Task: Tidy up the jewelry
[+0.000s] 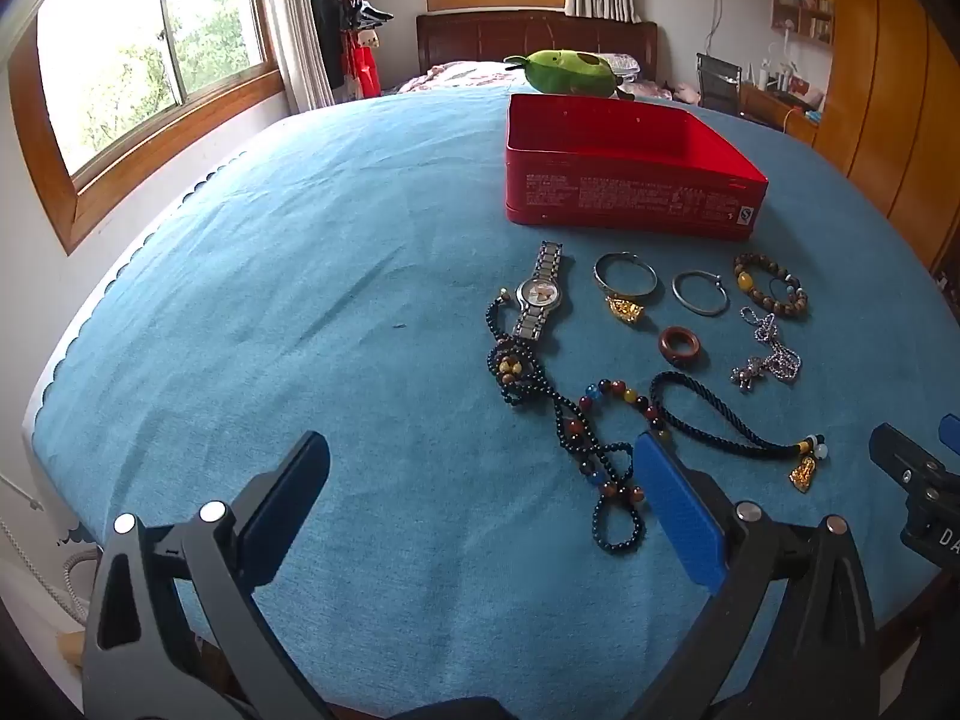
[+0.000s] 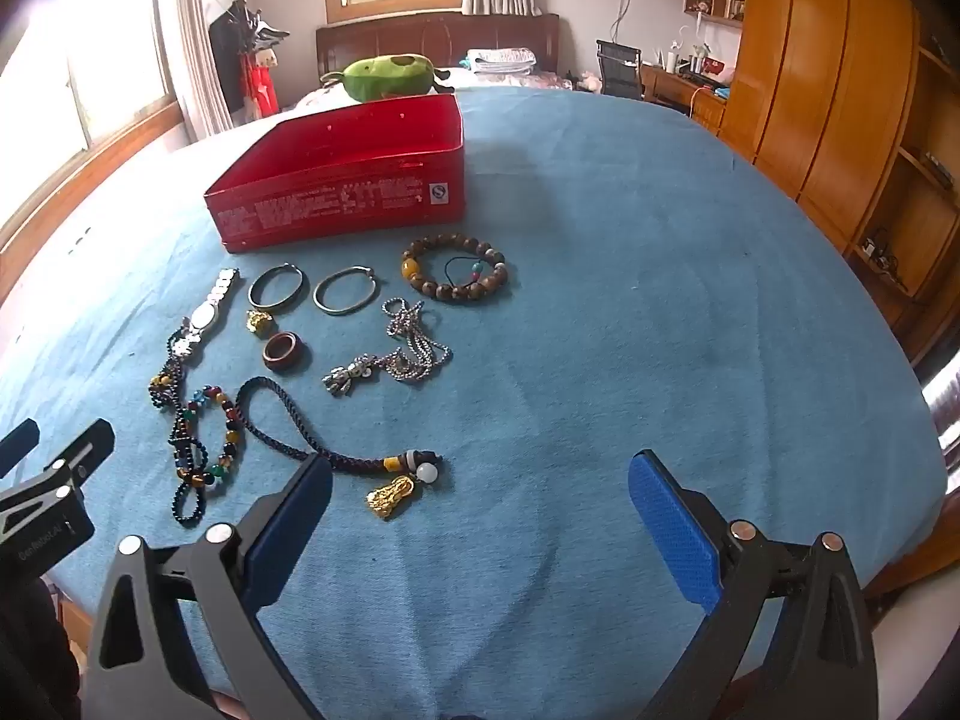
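- Left gripper (image 1: pixel 480 504): jaws wide apart, holding nothing; bead strand (image 1: pixel 591 450) just ahead, by its right finger.
- Right gripper (image 2: pixel 480 516): jaws wide, holding nothing; gold pendant (image 2: pixel 390 497) just ahead-left, red tin (image 2: pixel 342 204) farther ahead.

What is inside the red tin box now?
The red tin box shows only bare red inner walls; no jewelry is visible inside. Its floor is hidden behind the near wall in both views, so emptiness cannot be confirmed.

Open red rectangular metal tin (image 1: pixel 630 192) sits on the blue-cloth-covered bench (image 1: pixel 300 300). Just before it, a row, left to right: silver metal wristwatch (image 1: pixel 538 294), thin silver bangle with gold charm (image 1: pixel 624 279), plain silver bangle (image 1: pixel 700 293), brown wooden bead bracelet (image 1: pixel 771 283). Nearer the camera: brown wooden ring (image 1: pixel 680 346), silver chain necklace (image 1: pixel 768 354), dark multicolour bead strand (image 1: pixel 576 420), dark braided cord with gold pendant (image 2: pixel 336 450).
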A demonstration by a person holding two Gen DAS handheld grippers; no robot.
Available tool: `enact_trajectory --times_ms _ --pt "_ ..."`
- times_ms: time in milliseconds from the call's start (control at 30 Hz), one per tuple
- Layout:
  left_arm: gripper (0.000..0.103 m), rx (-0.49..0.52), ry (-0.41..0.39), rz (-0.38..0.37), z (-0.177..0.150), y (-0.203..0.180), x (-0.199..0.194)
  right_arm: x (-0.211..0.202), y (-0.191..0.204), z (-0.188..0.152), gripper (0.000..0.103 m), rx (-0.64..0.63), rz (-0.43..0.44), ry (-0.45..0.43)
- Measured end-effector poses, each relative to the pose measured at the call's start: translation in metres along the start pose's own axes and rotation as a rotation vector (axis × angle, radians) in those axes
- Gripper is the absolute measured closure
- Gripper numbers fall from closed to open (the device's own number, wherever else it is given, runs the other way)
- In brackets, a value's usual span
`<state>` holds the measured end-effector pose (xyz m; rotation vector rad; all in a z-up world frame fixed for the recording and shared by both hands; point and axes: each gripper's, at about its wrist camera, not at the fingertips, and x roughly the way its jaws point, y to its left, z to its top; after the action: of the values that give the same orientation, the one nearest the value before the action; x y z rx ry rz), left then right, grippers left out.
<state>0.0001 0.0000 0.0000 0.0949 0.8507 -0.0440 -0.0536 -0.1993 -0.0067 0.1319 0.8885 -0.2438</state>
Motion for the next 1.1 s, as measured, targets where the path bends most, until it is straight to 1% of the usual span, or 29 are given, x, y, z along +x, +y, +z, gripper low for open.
enact_trajectory --times_ms 1100 --pt "0.003 0.002 -0.003 0.001 -0.0002 -0.0002 -0.0006 -0.0003 -0.0009 0.0005 0.004 0.003 0.004 -0.001"
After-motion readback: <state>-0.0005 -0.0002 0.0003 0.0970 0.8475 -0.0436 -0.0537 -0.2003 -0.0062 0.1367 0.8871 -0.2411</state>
